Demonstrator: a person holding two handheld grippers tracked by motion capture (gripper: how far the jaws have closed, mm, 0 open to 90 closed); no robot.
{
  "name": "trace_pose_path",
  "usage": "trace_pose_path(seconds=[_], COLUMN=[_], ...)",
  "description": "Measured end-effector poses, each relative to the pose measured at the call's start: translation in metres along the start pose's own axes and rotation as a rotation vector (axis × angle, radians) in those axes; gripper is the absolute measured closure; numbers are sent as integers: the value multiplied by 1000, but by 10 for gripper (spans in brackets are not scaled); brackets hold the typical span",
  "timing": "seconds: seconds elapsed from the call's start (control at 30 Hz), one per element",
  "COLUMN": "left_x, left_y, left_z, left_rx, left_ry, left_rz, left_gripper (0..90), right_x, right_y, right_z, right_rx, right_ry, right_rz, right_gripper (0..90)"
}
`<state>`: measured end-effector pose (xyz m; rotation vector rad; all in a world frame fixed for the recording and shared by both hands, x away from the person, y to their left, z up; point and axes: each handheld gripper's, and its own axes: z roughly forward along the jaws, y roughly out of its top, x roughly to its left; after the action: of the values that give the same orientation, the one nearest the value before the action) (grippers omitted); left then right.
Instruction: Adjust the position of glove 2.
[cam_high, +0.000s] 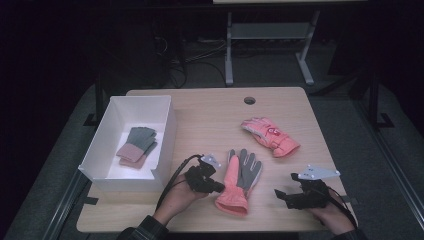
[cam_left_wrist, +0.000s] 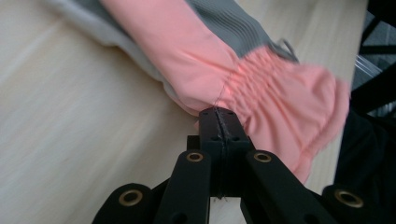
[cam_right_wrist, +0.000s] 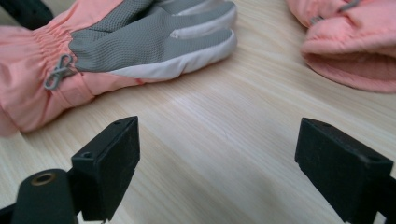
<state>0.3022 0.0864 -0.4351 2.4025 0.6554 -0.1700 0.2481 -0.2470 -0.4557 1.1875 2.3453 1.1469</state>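
Two tools on the table (cam_high: 210, 115), one per hand. Left tool (cam_high: 218, 188) has its jaws pressed fully together; in the left gripper view the tips (cam_left_wrist: 219, 122) sit right at the gathered pink cuff of the near glove (cam_high: 239, 180). A thin bit of fabric may be pinched at the tips, but I cannot tell for sure, so call it closed at the cuff edge, touching the glove. Near glove lies flat just ahead of and beside the left tool, grey palm up, pink cuff toward the person, fingers pointing away. In the left gripper view the glove (cam_left_wrist: 219, 60) runs from the jaw tips up and to the left, elastic gathers just above the tips.

Right tool (cam_high: 278, 194) is wide open, nothing between the jaws, bare wood in the gap (cam_right_wrist: 217, 154). Near glove is ahead and to the left of its jaws in the right gripper view (cam_right_wrist: 140, 42), grey palm and a small grey cord loop at the wrist visible, not touching. Second pink glove (cam_high: 270, 136) lies farther out, ahead and to the right of the right tool (cam_right_wrist: 350, 42), well apart from both tools.

White box (cam_high: 165, 135) stands beyond and left of the left tool, with a grey and pink pair of gloves (cam_high: 137, 145) inside.
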Motion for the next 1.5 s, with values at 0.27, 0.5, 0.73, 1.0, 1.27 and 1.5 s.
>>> trace_pose_path(seconds=[0.27, 0.5, 0.73, 1.0, 1.27, 1.5], left_x=[-17, -26, -29, -29, -25, -16], left_y=[18, 35, 50, 53, 37, 12], left_z=[20, 36, 50, 49, 31, 15], left_rx=[11, 5, 1, -17, -48, -91], left_ry=[-49, -67, -63, -52, -21, 31], left_rz=[75, 110, 132, 148, 164, 161], left_gripper=[896, 896, 896, 846, 572, 307], right_x=[-7, -12, -12, -12, -13, -13], right_y=[-9, -14, -14, -15, -9, 3], right_z=[-11, -18, -18, -18, -20, -18], right_rx=[-14, -20, -18, -12, 19, 63], right_ry=[-46, -73, -70, -64, -46, -2], right_rz=[24, 43, 40, 39, 30, -13], right_gripper=[136, 136, 136, 136, 132, 160])
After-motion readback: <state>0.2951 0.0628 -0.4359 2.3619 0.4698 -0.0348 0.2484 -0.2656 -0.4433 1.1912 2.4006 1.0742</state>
